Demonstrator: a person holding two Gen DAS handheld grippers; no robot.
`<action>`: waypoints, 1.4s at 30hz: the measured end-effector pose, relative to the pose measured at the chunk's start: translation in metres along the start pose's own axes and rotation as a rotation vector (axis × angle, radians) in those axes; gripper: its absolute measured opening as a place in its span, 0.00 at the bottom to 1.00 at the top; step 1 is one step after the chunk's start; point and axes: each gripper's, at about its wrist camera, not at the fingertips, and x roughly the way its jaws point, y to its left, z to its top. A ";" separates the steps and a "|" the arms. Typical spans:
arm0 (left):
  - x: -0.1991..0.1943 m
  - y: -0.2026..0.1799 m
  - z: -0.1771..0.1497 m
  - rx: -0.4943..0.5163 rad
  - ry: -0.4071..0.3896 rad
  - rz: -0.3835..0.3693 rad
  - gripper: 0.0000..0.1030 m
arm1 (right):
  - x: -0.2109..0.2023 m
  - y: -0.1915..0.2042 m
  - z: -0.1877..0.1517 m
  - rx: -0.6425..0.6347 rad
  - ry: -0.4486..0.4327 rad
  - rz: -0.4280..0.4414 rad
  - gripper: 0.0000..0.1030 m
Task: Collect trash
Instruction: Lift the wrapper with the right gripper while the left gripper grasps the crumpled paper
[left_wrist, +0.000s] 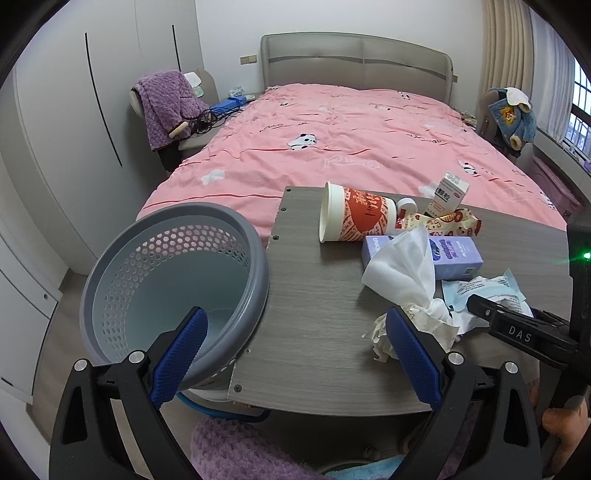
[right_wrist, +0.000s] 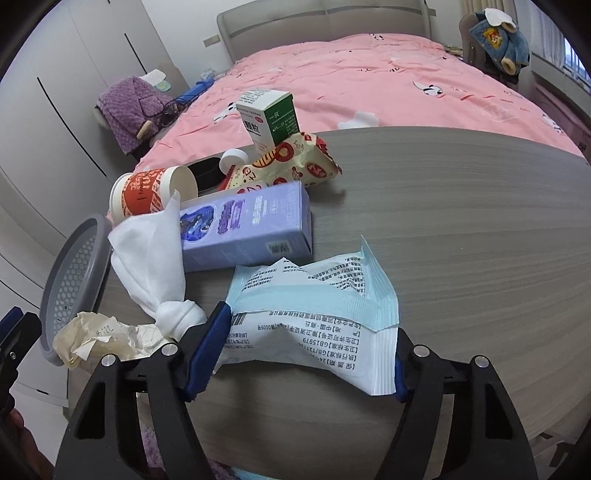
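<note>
Bedroom. Bed (left_wrist: 332, 147) with pink panda-print cover and grey padded headboard (left_wrist: 354, 59); white wardrobe doors (left_wrist: 92, 110) at left. Beige curtain (left_wrist: 506, 48) and barred window (left_wrist: 580, 110) at right, daylight.

Left hand-held gripper (left_wrist: 295, 354): black forked arms, silver screws, knurled blue pads. Right hand-held gripper (right_wrist: 308, 350) is built alike, "DAS" lettered in white on its finger.

The left gripper (left_wrist: 295, 354) hangs open over the worktop (left_wrist: 314, 302) edge, a grey basket (left_wrist: 173, 288) at its left finger, crumpled paper (left_wrist: 380, 336) and a tissue (left_wrist: 402, 266) by its right.
</note>
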 end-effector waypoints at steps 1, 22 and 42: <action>0.000 0.000 0.000 0.000 -0.002 -0.002 0.90 | -0.001 -0.002 0.000 0.004 -0.003 0.000 0.68; -0.013 -0.030 -0.016 0.098 0.005 -0.203 0.90 | -0.047 -0.041 -0.020 0.089 -0.073 -0.031 0.64; 0.056 -0.060 -0.028 0.145 0.151 -0.250 0.90 | -0.059 -0.055 -0.021 0.127 -0.101 -0.025 0.64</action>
